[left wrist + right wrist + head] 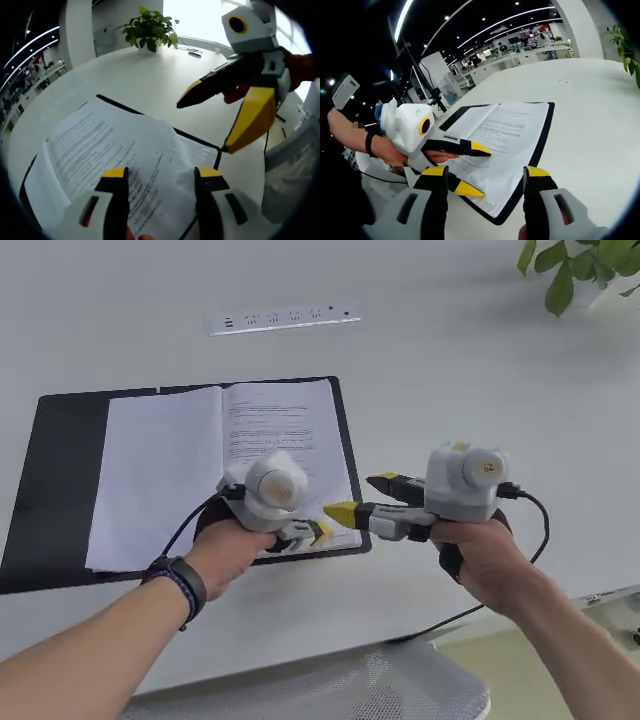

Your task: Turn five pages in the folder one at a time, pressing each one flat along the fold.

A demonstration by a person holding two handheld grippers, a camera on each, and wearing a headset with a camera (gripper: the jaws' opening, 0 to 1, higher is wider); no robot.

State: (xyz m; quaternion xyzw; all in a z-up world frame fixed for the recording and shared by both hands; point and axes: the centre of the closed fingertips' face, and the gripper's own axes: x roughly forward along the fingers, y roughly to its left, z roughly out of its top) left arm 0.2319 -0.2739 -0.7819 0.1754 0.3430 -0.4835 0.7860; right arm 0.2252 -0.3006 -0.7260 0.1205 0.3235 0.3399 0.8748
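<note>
Here, left hand-held gripper [308, 532] is over right page [285, 430] of folder [60, 470], right hand-held gripper [362, 498] just beside its edge; both jaws spread wide, holding nothing.

place: an open-plan office.
work surface: a broad white table [450, 370] with a smooth matte top.
power: a white power strip [285, 318] lies on the far side of the table.
greenery: a potted plant [575, 270] stands at the far right.
seating: the grey mesh back of an office chair [330, 685] sits at the near edge.
paperwork: a black folder [60, 440] lies open, showing printed sheets.
background: in the right gripper view, rows of white desks [520, 52] run far back under long ceiling light strips [505, 27].
</note>
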